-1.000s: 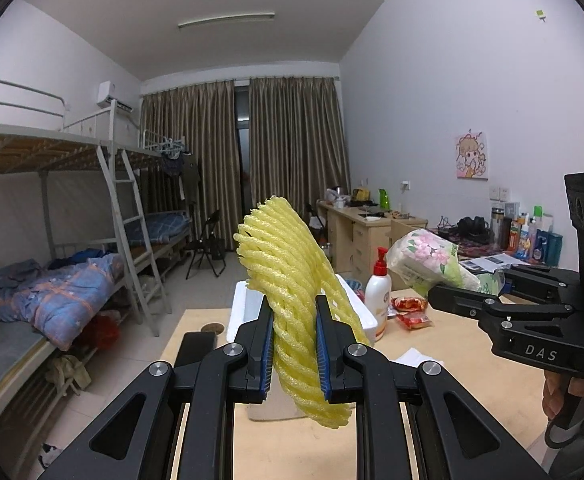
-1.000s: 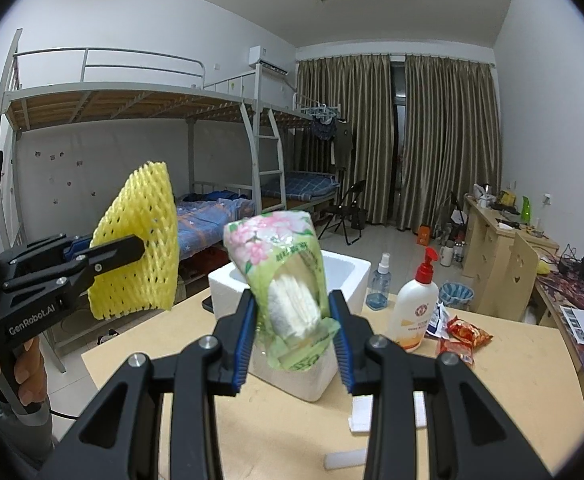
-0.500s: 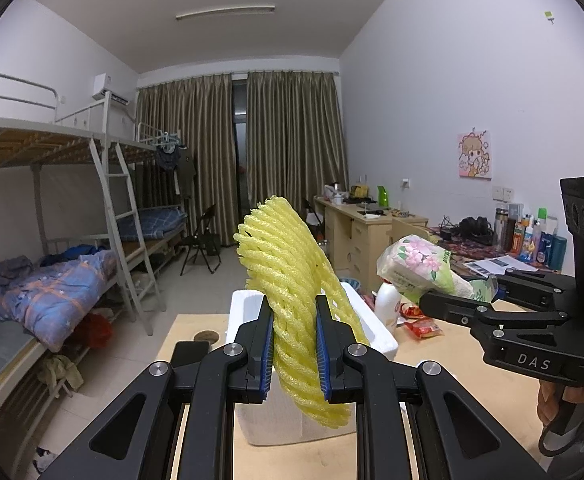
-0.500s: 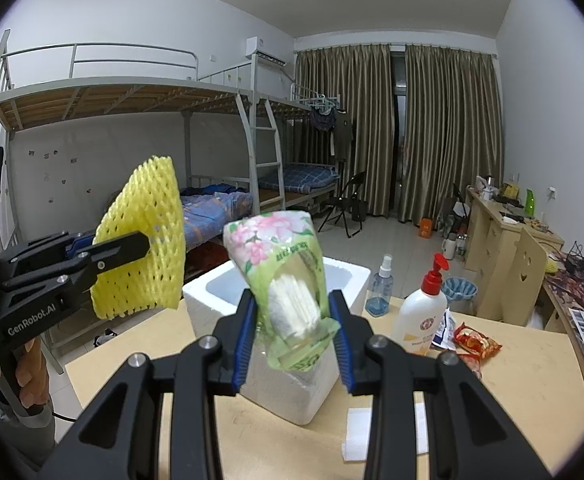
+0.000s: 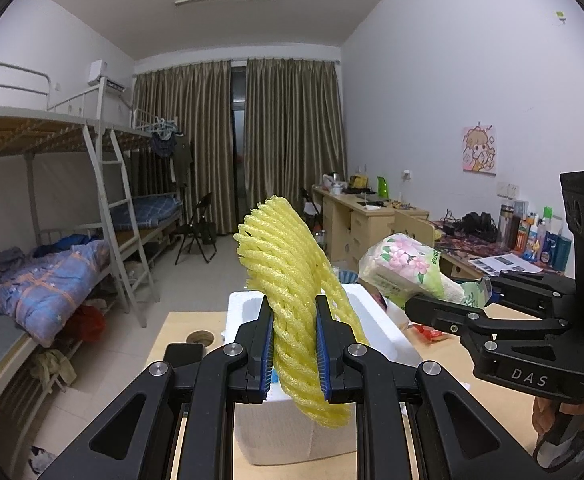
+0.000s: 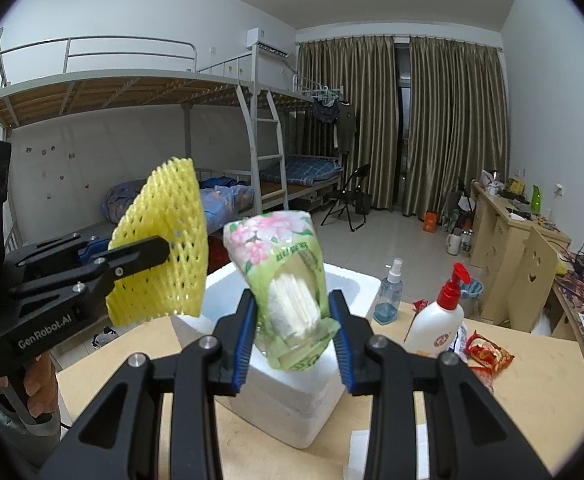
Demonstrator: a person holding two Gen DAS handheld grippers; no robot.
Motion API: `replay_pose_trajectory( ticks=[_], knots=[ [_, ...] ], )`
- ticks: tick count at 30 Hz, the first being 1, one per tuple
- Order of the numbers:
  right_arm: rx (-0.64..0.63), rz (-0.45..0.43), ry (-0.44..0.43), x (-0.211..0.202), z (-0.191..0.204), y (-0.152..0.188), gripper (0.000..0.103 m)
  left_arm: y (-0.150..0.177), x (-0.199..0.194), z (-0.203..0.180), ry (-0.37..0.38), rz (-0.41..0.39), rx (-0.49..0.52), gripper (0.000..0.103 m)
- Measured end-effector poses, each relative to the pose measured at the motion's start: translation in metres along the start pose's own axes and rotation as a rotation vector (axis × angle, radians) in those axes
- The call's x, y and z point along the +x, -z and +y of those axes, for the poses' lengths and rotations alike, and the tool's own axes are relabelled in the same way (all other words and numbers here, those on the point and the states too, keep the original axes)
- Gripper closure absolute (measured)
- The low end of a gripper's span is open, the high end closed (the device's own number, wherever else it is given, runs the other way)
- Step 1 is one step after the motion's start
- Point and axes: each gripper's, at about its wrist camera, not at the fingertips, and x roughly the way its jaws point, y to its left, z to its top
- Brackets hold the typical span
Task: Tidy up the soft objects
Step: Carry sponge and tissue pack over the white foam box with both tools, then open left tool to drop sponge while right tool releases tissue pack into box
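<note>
Left gripper is clamping a yellow foam net between its blue pads – jaws narrow, the net squeezed flat and standing upright, fanning out above the fingers toward 12 o'clock. Right gripper is gripping a green tissue pack with pink flower print, jaws part-way closed on its lower half; the white tissues are showing through the clear window, and the pack is leaning slightly toward 11 o'clock. Both held things are hanging in the air above a white foam box that is sitting open-topped on a light wooden table. In the left wrist view the box is lying directly behind the net, and the right gripper is entering from 3 o'clock with the tissue pack over the box's far right corner. In the right wrist view the left gripper is reaching in from 9 o'clock, the net hovering near the box's left edge – whether over the opening or just beside it I cannot tell. At 2 to 3 o'clock of the box a clear spray bottle, a white pump bottle with a red top and a red snack packet are standing or lying on the table.
</note>
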Motion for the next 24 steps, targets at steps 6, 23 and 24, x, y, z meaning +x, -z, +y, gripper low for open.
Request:
replay_pose_trajectory(
  ticks=[6, 23, 24],
  knots=[
    [-0.001, 0.027, -0.003, 0.018, -0.004, -0.001, 0.063, -0.002, 0.023, 0.001, 0.012, 0.026, 0.003, 0.084],
    [0.026, 0.066, 0.019, 0.043, -0.014, -0.006, 0.063, 0.003, 0.089, 0.001, 0.026, 0.122, 0.011, 0.083],
    [0.026, 0.068, 0.022, 0.043, -0.014, -0.006, 0.063, 0.003, 0.091, 0.001, 0.029, 0.122, 0.006, 0.082]
  ],
)
